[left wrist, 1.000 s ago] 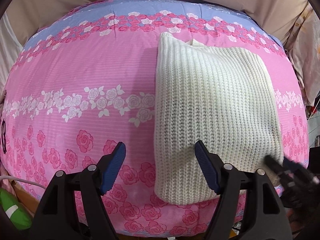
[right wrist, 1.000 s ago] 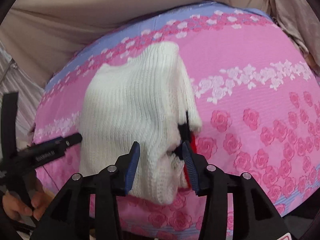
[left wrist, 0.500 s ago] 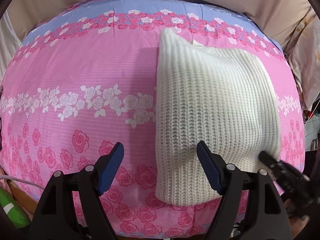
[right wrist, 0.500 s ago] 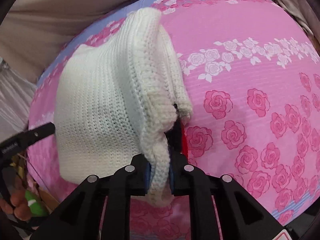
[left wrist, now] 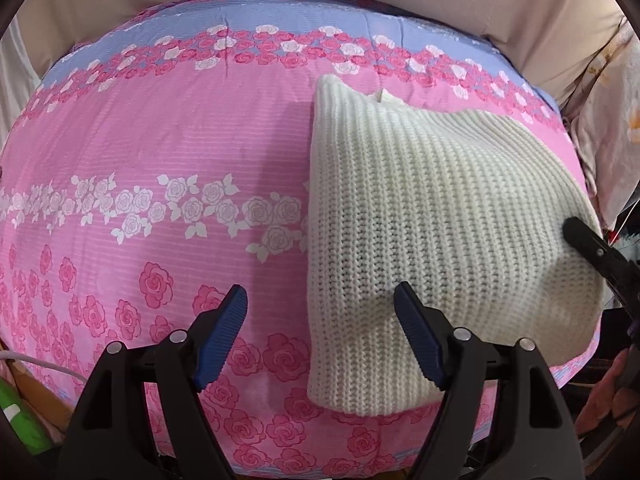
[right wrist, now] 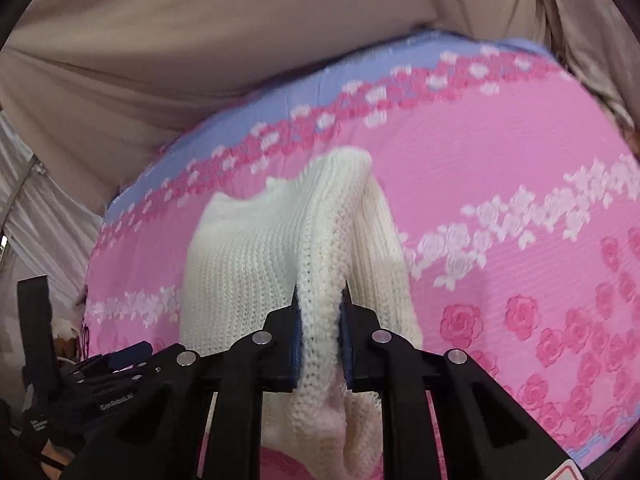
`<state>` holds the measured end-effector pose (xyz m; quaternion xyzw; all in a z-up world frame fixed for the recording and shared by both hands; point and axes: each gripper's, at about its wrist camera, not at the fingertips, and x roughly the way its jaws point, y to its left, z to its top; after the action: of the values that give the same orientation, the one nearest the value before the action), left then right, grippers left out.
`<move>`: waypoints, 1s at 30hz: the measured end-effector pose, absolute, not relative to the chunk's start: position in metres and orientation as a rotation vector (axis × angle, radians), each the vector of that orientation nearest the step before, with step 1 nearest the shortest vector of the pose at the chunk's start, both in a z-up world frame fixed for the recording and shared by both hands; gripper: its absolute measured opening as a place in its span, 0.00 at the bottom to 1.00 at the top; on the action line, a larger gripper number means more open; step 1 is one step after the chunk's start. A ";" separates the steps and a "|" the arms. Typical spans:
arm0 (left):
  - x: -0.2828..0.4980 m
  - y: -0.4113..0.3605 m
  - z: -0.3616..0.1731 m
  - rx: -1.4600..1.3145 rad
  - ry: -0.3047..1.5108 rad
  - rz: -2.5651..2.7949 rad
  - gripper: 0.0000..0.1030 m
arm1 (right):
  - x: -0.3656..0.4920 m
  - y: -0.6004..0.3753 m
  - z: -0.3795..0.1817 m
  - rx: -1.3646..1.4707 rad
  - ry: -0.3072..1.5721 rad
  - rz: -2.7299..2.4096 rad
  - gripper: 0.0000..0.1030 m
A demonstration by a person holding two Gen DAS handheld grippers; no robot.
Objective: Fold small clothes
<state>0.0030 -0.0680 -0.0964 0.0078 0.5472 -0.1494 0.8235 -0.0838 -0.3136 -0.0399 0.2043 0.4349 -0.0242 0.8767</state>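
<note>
While our right claw (right wrist: 320,320) is pinching the cream sweater's (left wrist: 432,216) lifted edge (our left claw (left wrist: 320,336) is hanging spread above the bed (left wrist: 160,152)), we are risking the thick knit slipping out.

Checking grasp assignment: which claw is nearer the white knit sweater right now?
Right. The right claw is shut on the white knit sweater, pinching its lifted right edge. The left claw hangs open at the near left corner, gripping nothing.
</note>
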 end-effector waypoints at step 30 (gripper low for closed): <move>0.028 -0.082 -0.104 -0.193 1.255 -0.516 0.37 | -0.089 -0.323 -0.118 0.800 1.049 0.014 0.26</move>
<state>0.0276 -0.0821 -0.1036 -0.0890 0.5796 -0.2382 0.7742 -0.0892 -0.3226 -0.1175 0.3717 0.4872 0.0064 0.7902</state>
